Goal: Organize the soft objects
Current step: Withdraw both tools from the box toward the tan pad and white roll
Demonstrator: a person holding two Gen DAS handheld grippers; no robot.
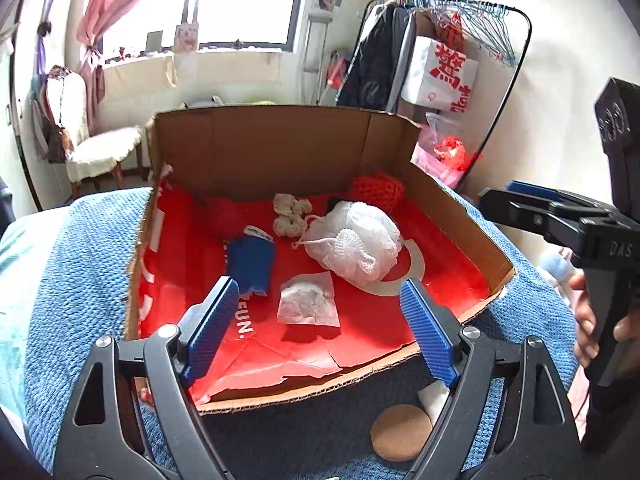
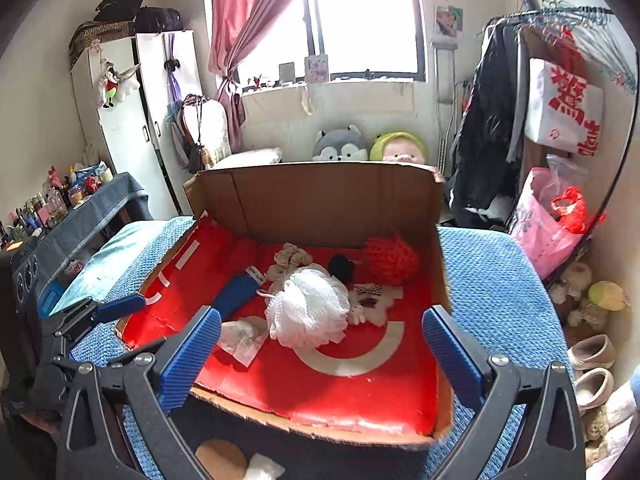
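Note:
A cardboard box [image 1: 280,140] with a red lining stands on a blue blanket [image 1: 80,260]. Inside lie a white mesh pouf [image 1: 352,240], a blue cloth [image 1: 252,260], a clear bag of white stuff [image 1: 308,304], a beige crochet piece [image 1: 290,214] and an orange knit ball [image 1: 376,188]. The pouf [image 2: 308,312] and a small white plush [image 2: 372,304] also show in the right wrist view. My left gripper [image 1: 320,332] is open and empty over the box's near edge. My right gripper [image 2: 320,356] is open and empty, also at the near edge. A tan round pad [image 1: 400,432] and a white pad [image 1: 434,400] lie in front of the box.
A clothes rack [image 2: 520,120] with bags stands at the right. Plush toys [image 2: 340,144] sit behind the box. A white cabinet [image 2: 132,120] and a cluttered shelf [image 2: 60,200] are at the left. Slippers [image 2: 592,368] lie on the floor at the right.

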